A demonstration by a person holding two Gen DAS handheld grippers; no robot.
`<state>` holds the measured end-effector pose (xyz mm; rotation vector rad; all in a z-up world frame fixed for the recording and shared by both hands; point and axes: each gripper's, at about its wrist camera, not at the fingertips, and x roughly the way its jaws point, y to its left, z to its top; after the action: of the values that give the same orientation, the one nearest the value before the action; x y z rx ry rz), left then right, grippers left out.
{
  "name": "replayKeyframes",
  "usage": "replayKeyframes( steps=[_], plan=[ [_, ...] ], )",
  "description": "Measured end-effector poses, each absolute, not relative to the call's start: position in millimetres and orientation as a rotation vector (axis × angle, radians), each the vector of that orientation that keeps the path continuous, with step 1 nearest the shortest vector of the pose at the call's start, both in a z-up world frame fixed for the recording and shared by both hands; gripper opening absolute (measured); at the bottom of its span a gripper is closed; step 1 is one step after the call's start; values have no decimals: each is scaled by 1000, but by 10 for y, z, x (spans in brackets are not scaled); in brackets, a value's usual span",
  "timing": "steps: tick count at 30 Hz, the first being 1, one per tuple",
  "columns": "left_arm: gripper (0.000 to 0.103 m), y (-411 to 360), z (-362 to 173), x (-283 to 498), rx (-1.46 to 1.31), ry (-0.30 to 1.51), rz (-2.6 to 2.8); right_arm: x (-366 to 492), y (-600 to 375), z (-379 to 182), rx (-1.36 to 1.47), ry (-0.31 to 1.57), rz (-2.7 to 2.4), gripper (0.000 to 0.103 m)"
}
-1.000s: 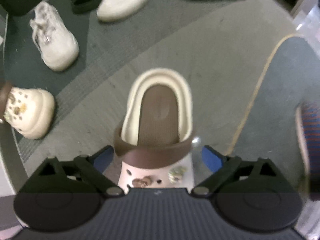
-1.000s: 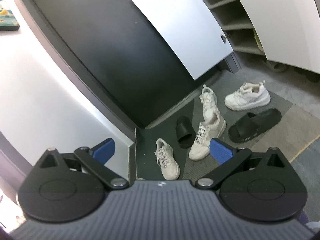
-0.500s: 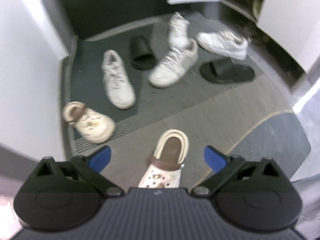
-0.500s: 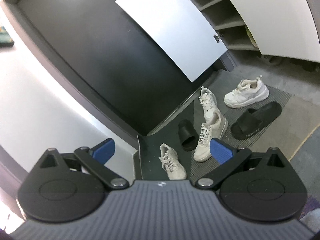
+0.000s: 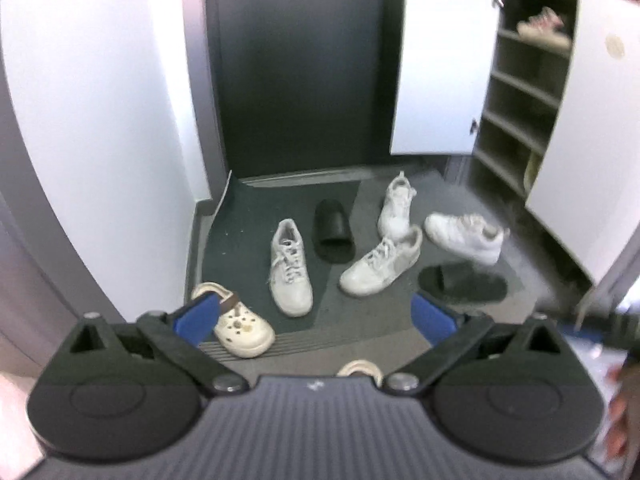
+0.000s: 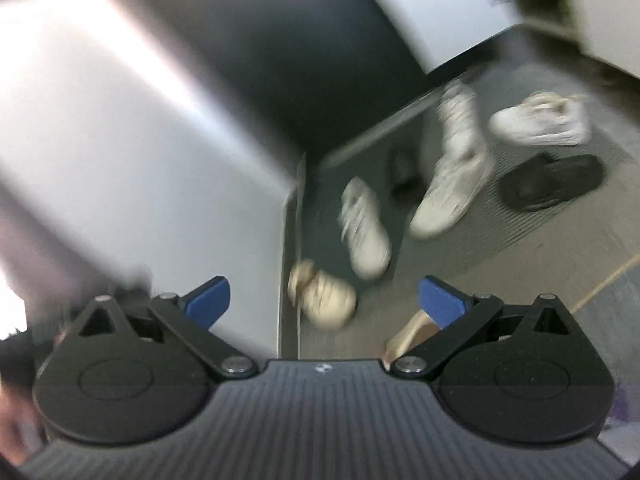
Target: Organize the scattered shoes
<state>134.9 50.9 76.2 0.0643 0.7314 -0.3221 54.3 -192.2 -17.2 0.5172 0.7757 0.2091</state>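
Observation:
Shoes lie scattered on the dark entry mat. A cream clog sits at the left, and its mate peeks out just under my left gripper, which is open and holds nothing. Beyond lie several white sneakers: one, one, one and one. Two black slides lie among them. The right wrist view is blurred; my right gripper is open and empty above the clog, with the other clog behind its right finger.
An open shoe cabinet with shelves stands at the right, its white door swung out. A dark door is straight ahead and a white wall at the left. A person's hand shows at the right edge.
My left gripper has risen and tilted up from close over the near clog, so the whole entry shows. My right gripper has swung down towards the floor and its view is blurred.

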Motion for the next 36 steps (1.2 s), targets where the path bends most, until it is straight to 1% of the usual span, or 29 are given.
replayKeyframes(
  steps=[3,5,6,8,9,11,14,17,21,25,29,33,36],
  plan=[
    [103,545,735,1494,-1,747,-320,627,-1397,-222,68,849,427,103],
    [103,571,782,1487,-23,744,-359,618,-964,-421,-336,816,632,103],
    [103,590,785,1481,-26,733,-368,590,-830,-555,-489,791,695,103],
    [103,625,864,1410,-18,663,-374,512,-568,-961,-831,745,868,103],
    [103,630,862,1402,-14,648,-363,488,-510,-1143,-930,738,943,103],
    [103,677,940,1359,-32,611,-347,485,-389,-1715,-1198,718,1093,103],
    [103,753,1001,1363,-82,594,-339,547,-319,-2349,-1470,616,1191,103],
    [103,756,981,1421,-84,593,-299,644,-227,-2803,-1637,503,1256,103],
    [103,611,962,1469,20,565,-268,969,-65,-3234,-1688,527,1242,103],
    [103,505,974,1506,71,537,-233,1239,29,-3597,-1817,522,1312,103],
    [103,500,966,1578,52,538,-199,1308,128,-3828,-1905,493,1367,103],
    [103,511,960,1639,35,542,-175,1312,110,-4081,-2031,532,1407,103],
    [103,593,952,1682,9,558,-172,1309,150,-4198,-2044,555,1388,103]
  ],
)
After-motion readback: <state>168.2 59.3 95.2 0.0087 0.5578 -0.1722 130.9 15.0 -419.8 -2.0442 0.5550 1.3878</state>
